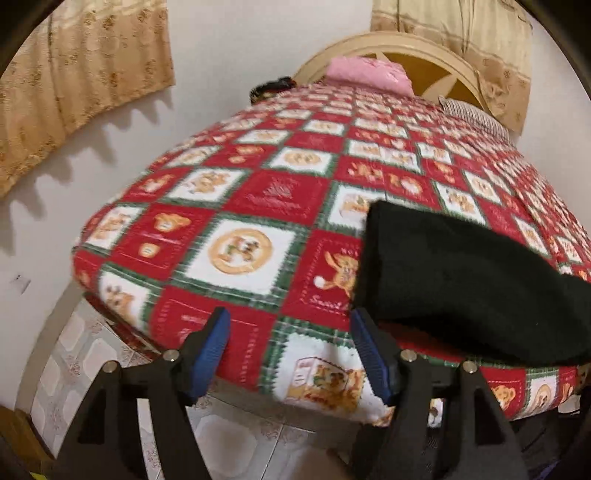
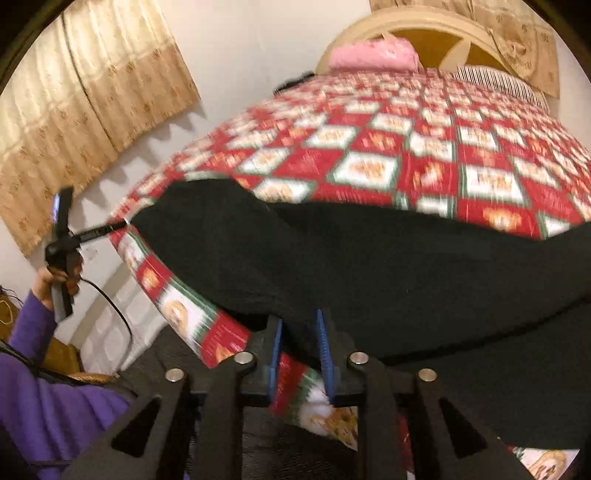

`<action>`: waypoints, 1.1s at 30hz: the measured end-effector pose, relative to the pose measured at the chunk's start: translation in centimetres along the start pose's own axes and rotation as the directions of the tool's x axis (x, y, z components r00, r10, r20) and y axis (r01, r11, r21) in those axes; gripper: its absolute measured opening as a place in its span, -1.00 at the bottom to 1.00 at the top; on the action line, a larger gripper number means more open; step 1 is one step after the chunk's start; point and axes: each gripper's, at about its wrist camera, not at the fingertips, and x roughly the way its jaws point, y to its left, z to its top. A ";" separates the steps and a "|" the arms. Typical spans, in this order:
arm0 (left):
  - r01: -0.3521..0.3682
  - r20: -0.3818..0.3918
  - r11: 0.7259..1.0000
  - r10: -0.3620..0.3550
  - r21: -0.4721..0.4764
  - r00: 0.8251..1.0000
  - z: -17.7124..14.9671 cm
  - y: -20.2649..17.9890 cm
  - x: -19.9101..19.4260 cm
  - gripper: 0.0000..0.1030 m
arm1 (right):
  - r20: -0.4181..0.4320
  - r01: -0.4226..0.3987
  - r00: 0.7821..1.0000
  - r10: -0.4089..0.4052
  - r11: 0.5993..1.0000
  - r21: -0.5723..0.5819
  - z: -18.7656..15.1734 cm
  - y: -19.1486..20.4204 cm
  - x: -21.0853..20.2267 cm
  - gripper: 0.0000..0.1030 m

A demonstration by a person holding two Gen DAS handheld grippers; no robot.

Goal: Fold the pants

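Black pants (image 1: 461, 280) lie folded across the near end of a bed with a red, white and green patchwork quilt (image 1: 240, 206). My left gripper (image 1: 290, 325) stands open over the quilt's near edge, just left of the pants' end, with only quilt between its blue pads (image 1: 216, 350). In the right wrist view the pants (image 2: 369, 266) spread wide across the bed. My right gripper (image 2: 298, 330) sits at their near hem, jaws a little apart. The hem lies at the tips, and the pads (image 2: 325, 354) do not press on it.
A pink pillow (image 2: 373, 55) and a cream headboard (image 2: 424, 22) are at the far end. A white wall and beige curtains (image 2: 74, 122) run along the left. Tiled floor (image 1: 88, 354) shows below the bed's corner. A hand (image 2: 48, 280) in a purple sleeve is at the left.
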 end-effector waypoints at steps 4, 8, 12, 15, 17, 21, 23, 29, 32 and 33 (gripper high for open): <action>0.029 0.095 0.999 -0.030 0.018 0.995 1.0 -1.1 -2.8 0.36 | 0.112 -0.087 0.990 0.085 0.996 0.010 2.7 0.6 -1.6 0.26; 0.089 0.143 0.992 -0.101 0.086 0.985 1.8 -5.2 -3.0 0.36 | 0.175 -0.206 0.966 0.189 0.975 0.086 6.0 -0.1 -0.8 0.26; 0.065 0.082 0.993 -0.073 0.103 0.994 1.3 -8.4 0.4 0.36 | 0.124 -0.238 0.967 0.222 0.962 0.132 8.5 -0.8 3.0 0.26; -0.006 0.040 0.990 0.001 0.140 0.999 0.1 -9.7 2.7 0.36 | 0.014 -0.272 0.962 0.274 0.945 0.182 8.7 -1.3 7.9 0.26; -0.044 0.024 0.985 0.040 0.166 0.999 -0.7 -10.2 3.6 0.36 | -0.044 -0.280 0.954 0.295 0.937 0.207 8.3 -1.4 10.1 0.26; -0.044 0.039 0.989 0.039 0.140 0.998 -1.1 -9.8 3.5 0.51 | -0.122 -0.260 0.952 0.282 0.951 0.169 7.1 0.5 12.6 0.27; -0.012 0.017 0.996 0.010 0.093 1.000 -0.9 -9.2 3.9 0.55 | -0.137 -0.287 0.943 0.304 0.949 0.129 7.0 2.1 12.7 0.29; 0.014 0.000 0.998 -0.014 0.056 1.000 -0.9 -9.0 4.3 0.59 | -0.198 -0.360 0.905 0.377 0.926 0.117 8.1 3.7 14.7 0.29; 0.015 -0.001 0.999 -0.015 0.047 1.000 -0.9 -9.0 4.4 0.61 | -0.204 -0.428 0.864 0.460 0.885 0.186 8.9 3.2 16.1 0.31; 0.016 -0.003 0.999 -0.016 0.047 1.000 -0.9 -9.0 4.4 0.62 | -0.215 -0.441 0.855 0.473 0.879 0.181 9.2 3.5 16.5 0.33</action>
